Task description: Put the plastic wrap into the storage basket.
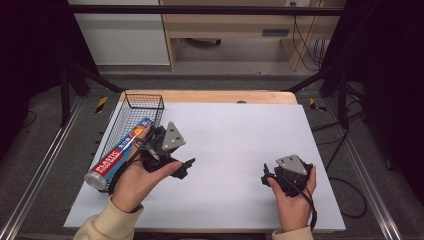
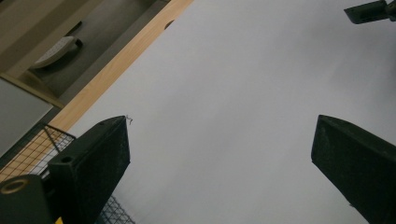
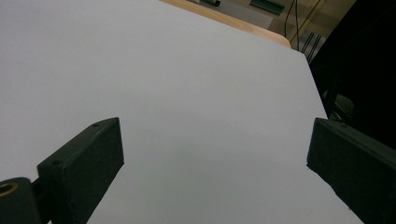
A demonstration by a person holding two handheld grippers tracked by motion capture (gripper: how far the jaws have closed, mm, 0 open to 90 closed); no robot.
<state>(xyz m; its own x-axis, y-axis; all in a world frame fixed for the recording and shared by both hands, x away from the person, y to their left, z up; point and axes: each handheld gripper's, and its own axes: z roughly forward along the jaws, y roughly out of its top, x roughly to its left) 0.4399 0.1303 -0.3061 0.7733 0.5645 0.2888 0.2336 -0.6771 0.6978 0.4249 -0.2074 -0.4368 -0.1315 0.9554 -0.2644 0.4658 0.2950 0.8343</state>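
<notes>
White sheet: a pale, matte sheet (image 1: 235, 150) covers the table; bare wood (image 1: 210, 96) shows along its far edge at twelve o'clock
Wire basket: black mesh basket (image 1: 131, 116), long and narrow, lies along the sheet's edge at about ten o'clock; its far end wall stands upright; a corner of its mesh (image 2: 51, 142) shows behind the near jaw in the left gripper view
Plastic wrap roll: a box of plastic food wrap (image 1: 119, 152), blue and red with white lettering and a grey end cap, lies lengthwise in the basket, tilted; its capped end juts out over the basket's near end toward seven o'clock
Left gripper: left gripper (image 1: 186, 167) is held in the person's left hand (image 1: 136, 182) just beside the basket, on its three o'clock side; the grey three-cornered plate tops it; the jaws point toward three o'clock; released, the jaws stand wide apart with nothing but white sheet between them in the left gripper view (image 2: 219, 158); apart from the roll, though the back of the gripper sits close against the basket wall
Right gripper: right gripper (image 1: 267, 176) is held in the person's right hand (image 1: 295, 197) at about five o'clock on the sheet, well apart from the basket; the jaws point toward nine o'clock; released, jaws spread wide over bare sheet in the right gripper view (image 3: 215, 158); a tip of it (image 2: 371, 11) shows at the upper corner of the left gripper view
Sleeves: cream cuffs (image 1: 107, 222) enter from six o'clock
Cable: a black cable (image 1: 313, 212) trails from the right gripper past the wrist
</notes>
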